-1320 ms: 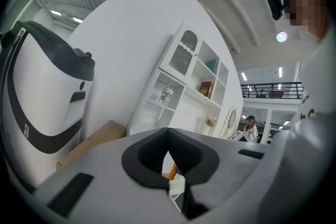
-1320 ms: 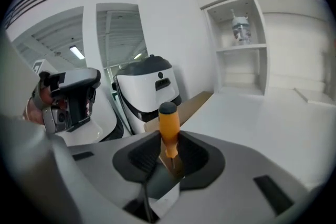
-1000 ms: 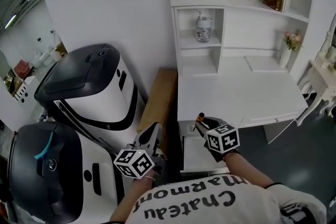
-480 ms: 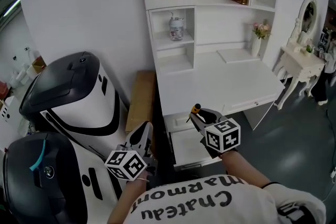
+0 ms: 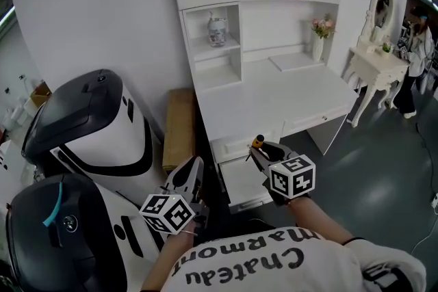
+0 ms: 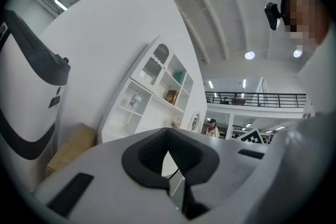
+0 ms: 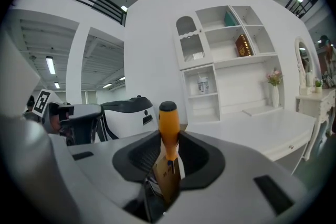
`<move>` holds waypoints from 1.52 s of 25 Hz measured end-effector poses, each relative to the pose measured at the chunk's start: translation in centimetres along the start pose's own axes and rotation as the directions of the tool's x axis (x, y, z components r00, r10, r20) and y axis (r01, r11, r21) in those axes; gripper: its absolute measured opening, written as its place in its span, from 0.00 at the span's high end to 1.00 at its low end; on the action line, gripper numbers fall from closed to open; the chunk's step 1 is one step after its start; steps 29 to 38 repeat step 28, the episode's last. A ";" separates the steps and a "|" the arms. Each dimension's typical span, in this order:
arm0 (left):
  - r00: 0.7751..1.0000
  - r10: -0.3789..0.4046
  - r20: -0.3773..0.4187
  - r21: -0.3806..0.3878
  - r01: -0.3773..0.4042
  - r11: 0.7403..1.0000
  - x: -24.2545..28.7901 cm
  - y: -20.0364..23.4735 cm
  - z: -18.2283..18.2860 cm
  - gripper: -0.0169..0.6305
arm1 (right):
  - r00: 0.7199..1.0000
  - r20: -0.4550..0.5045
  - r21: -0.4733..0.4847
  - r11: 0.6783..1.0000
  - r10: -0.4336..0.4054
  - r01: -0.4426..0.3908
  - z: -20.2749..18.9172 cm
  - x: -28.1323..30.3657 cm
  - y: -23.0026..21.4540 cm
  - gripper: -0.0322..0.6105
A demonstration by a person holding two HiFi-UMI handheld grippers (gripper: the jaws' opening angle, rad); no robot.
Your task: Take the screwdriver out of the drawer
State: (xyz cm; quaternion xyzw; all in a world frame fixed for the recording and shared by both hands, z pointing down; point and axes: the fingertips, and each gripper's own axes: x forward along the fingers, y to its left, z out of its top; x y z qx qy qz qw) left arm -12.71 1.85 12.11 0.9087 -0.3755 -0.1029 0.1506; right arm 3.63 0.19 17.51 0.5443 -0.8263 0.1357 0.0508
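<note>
**A:** Where's the orange-handled screwdriver with the black cap (image 7: 168, 126)?

**B:** In the right gripper (image 7: 167, 168). Its fingers (image 7: 205, 160) are closed on the lower part of the handle, with a tan card-like piece (image 7: 169, 178) pinched in alongside. The shaft is hidden down between them.

**A:** Which way does it lie?

**B:** Its long axis stands nearly upright out of the grip, cap end up. In the head view the screwdriver (image 5: 256, 143) leans a little away from the person, toward the front edge of the white counter (image 5: 274, 99).

**A:** And relative to the drawer?

**B:** It's held above the front of the open white drawer (image 5: 241, 181), touching neither the drawer nor the counter. I'd judge the taking-out as good as done.

**A:** The other hand?

**B:** The left gripper (image 5: 195, 166) hangs to the left of the drawer, well apart from the tool. Its fingers (image 6: 142, 157) are brought together with nothing between them.

**A:** So what does the next move turn on?

**B:** Probably on the counter lying just ahead of the cap. The right hand already has the tool and is the nearer one, so it could carry it there alone. The upright handle would likely need tipping over to rest flat.
</note>
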 end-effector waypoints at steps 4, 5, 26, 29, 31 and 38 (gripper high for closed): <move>1.000 -0.025 -0.011 -0.010 0.025 1.000 -0.8 -0.5 -0.4 0.94 | 1.000 -0.007 -0.007 1.000 -0.024 0.024 -1.1 -0.9 0.7 0.77; 0.999 -0.030 -0.014 -0.013 0.030 0.999 -1.0 -0.6 -0.5 0.94 | 1.000 -0.012 -0.008 1.000 -0.029 0.029 -1.4 -1.1 0.8 0.77; 0.997 -0.021 -0.072 -0.060 0.016 0.998 -3.5 0.8 -2.7 0.94 | 0.994 -0.085 0.009 0.998 -0.067 0.068 -3.9 -1.6 1.5 0.77; 0.997 -0.023 -0.075 -0.056 0.019 0.998 -3.4 0.6 -2.8 0.94 | 0.993 -0.093 0.010 0.998 -0.068 0.069 -4.1 -1.7 1.3 0.77; 0.997 -0.023 -0.075 -0.056 0.019 0.998 -3.4 0.6 -2.8 0.94 | 0.993 -0.093 0.010 0.998 -0.068 0.069 -4.1 -1.7 1.3 0.77; 0.997 -0.023 -0.075 -0.056 0.019 0.998 -3.4 0.6 -2.8 0.94 | 0.993 -0.093 0.010 0.998 -0.068 0.069 -4.1 -1.7 1.3 0.77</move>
